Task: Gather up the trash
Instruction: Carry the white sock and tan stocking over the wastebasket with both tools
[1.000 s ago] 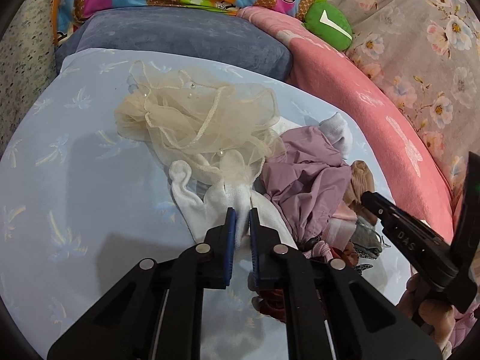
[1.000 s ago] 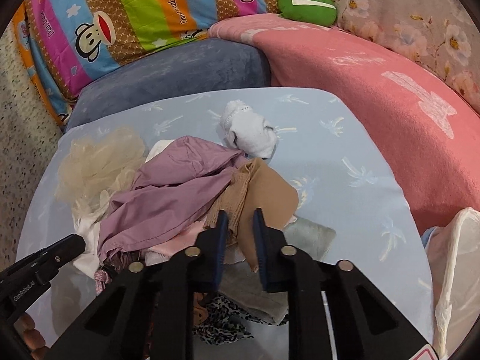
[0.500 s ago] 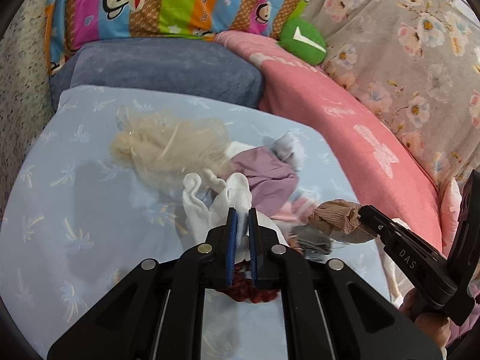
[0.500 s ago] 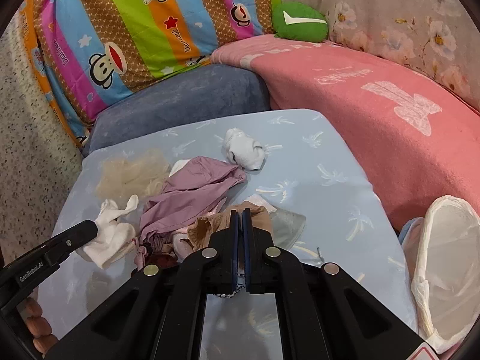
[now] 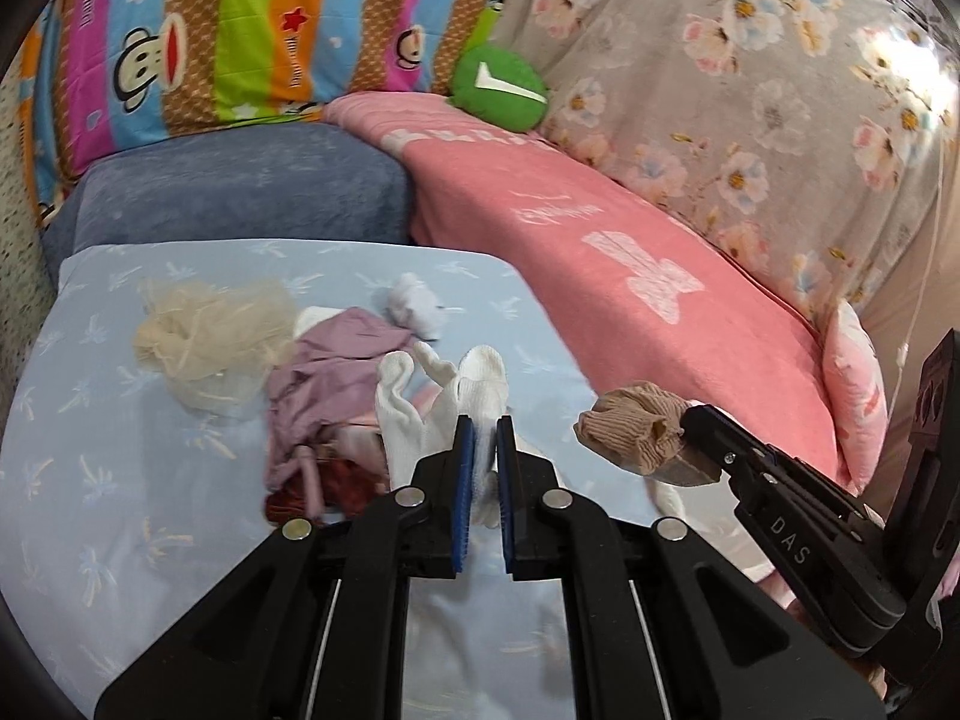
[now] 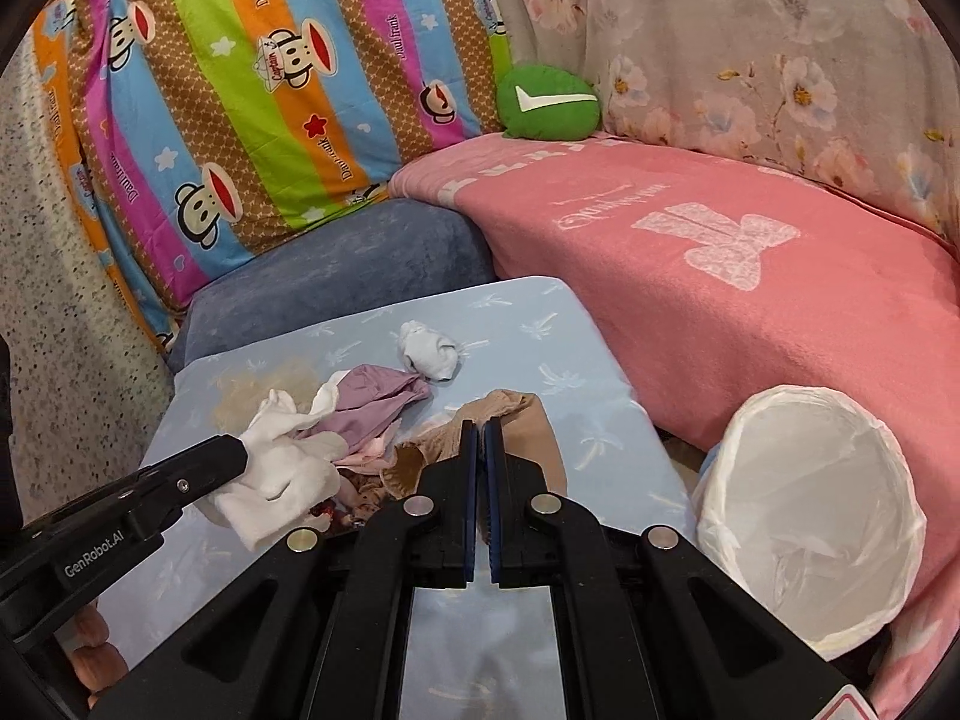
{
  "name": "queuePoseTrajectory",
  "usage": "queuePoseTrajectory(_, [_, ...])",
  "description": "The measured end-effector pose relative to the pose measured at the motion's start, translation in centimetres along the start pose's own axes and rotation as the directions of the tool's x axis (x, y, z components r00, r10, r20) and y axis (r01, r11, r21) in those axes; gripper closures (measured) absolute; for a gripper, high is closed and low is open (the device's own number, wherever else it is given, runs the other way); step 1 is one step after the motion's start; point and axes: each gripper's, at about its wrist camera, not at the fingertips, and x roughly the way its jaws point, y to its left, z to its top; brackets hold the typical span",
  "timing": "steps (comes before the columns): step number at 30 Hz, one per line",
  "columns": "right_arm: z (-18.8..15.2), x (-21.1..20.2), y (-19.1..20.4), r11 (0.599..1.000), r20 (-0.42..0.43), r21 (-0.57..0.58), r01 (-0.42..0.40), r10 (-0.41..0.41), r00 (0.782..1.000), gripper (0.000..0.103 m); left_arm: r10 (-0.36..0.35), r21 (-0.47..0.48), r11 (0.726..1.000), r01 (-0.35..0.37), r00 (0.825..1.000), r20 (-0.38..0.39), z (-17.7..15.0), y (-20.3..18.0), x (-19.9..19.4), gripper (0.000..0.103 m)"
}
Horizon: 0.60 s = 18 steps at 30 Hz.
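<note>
Left wrist view first: at the bottom of the frame the left gripper [image 5: 485, 429] is clenched on a white sock [image 5: 441, 405], whose loose ends stick up past the blue pads, lifted clear of the light blue sheet [image 5: 120, 480]. At the lower right of that frame the right gripper [image 5: 690, 423] comes in from the side, pinching a bunched tan stocking [image 5: 633, 432] at its tip. Beyond the left gripper, in the middle of the frame, a heap of clothes lies on the sheet: a mauve garment [image 5: 336, 372] with something dark red [image 5: 345, 489] at its near edge, a cream mesh bundle [image 5: 210, 342] to its left, and a pale balled sock [image 5: 414, 306] just behind. Right wrist view, bottom centre: the right gripper's jaws sit pressed together on the tan stocking [image 6: 516, 420], which drapes over and past them. At the lower left the left gripper [image 6: 240, 459] holds the white sock [image 6: 282, 474] above the sheet. At the lower right a bin lined with a white bag [image 6: 810, 510] stands open just beside the sheet's edge, against a pink blanket [image 6: 750, 324]. Farther back, a blue-grey cushion [image 6: 336, 276] lies behind the sheet, a striped monkey-print pillow [image 6: 252, 90] leans in the upper left, a green round cushion [image 6: 549, 102] sits at upper centre, and floral fabric [image 6: 780, 48] fills the upper right.
</note>
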Motion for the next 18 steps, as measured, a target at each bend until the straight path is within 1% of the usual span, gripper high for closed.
queuePoseTrajectory(9, [-1.2, -3.9, -6.9, 0.993, 0.031, 0.088, 0.08, -0.083, 0.996, 0.101, -0.088, 0.092, 0.992, 0.091, 0.995, -0.038, -1.2, -6.3, 1.2, 0.095])
queuePoseTrajectory(18, [-2.6, -6.4, -13.5, 0.975, 0.037, 0.17, 0.146, -0.154, 0.987, 0.101, -0.166, 0.176, 0.968, 0.179, 0.982, -0.087, -2.3, -12.8, 3.1, 0.095])
